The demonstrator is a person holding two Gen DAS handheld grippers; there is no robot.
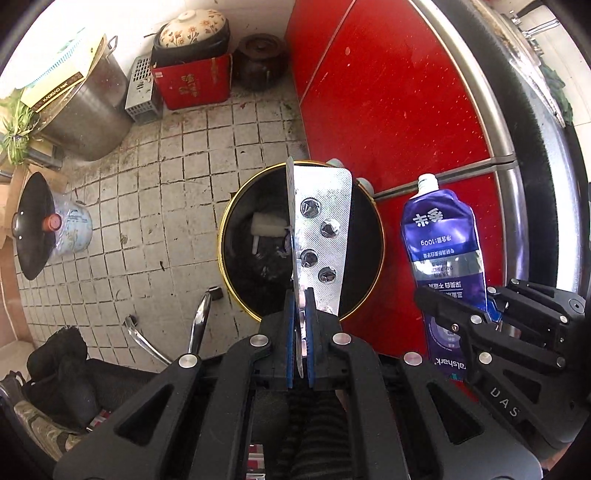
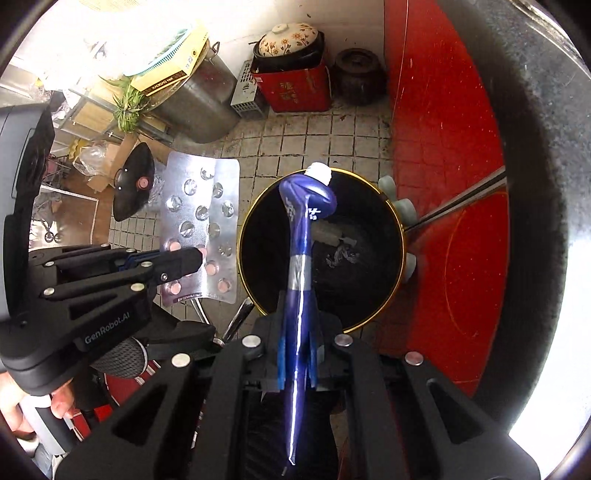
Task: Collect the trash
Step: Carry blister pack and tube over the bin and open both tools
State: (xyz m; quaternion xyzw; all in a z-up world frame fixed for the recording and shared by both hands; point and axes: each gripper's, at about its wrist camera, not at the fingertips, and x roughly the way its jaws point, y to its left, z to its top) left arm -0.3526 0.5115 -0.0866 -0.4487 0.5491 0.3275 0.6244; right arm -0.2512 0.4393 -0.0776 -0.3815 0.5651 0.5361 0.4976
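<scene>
There are 2 black two-finger grippers: the left gripper [image 1: 300, 306] and the right gripper [image 2: 297, 350]. Each holds 1 thing: 1 silver foil blister pack [image 1: 321, 236] and 1 flattened blue-purple toothpaste tube with a white neck [image 2: 301, 243]. Below them stands 1 round black bin with a gold rim [image 1: 236, 206]. On the tiled floor at the back are 1 large steel stockpot [image 1: 88, 107], 1 red box [image 1: 192, 83], 1 floral ceramic casserole [image 1: 192, 31], 1 dark brown lidded jar [image 1: 260, 59], 1 grey slotted crate [image 1: 142, 90] and 1 black wok [image 1: 31, 225].
</scene>
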